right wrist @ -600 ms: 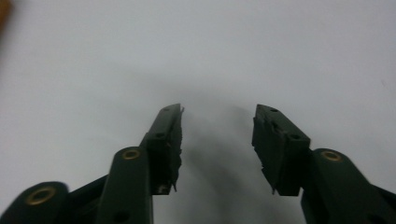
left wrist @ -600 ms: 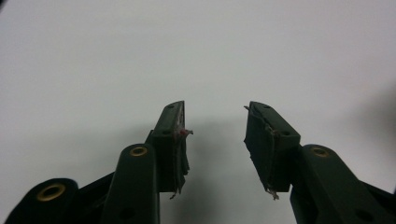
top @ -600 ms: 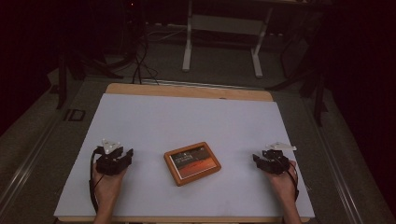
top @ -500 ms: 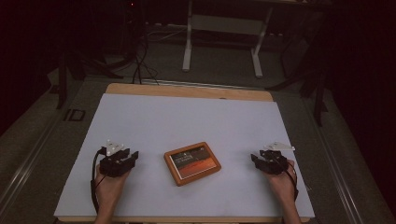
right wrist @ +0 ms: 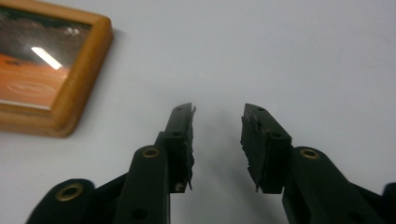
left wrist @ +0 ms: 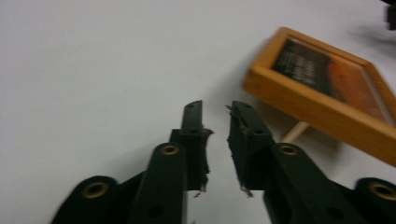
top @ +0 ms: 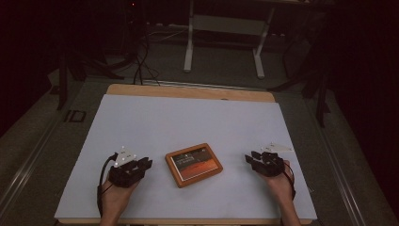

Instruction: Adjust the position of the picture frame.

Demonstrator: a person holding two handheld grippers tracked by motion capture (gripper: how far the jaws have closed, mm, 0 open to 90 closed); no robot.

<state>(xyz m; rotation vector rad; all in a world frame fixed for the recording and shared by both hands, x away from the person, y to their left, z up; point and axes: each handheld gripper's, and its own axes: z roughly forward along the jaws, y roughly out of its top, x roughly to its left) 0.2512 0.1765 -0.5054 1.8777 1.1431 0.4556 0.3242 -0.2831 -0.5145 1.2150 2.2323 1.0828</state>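
A small wooden picture frame with an orange and dark picture lies face up near the front middle of the white table. It is slightly propped on a small peg in the left gripper view, where the frame is at the upper right. My left gripper rests just left of the frame, jaws a little apart with nothing between them. My right gripper sits to the frame's right, open and empty; the frame is at that view's upper left.
The table's wooden far edge borders a dark floor with cables and a metal stand beyond. A hand holds each gripper at the table's front edge.
Both grippers have shifted slightly inward toward the frame. The frame has not moved.
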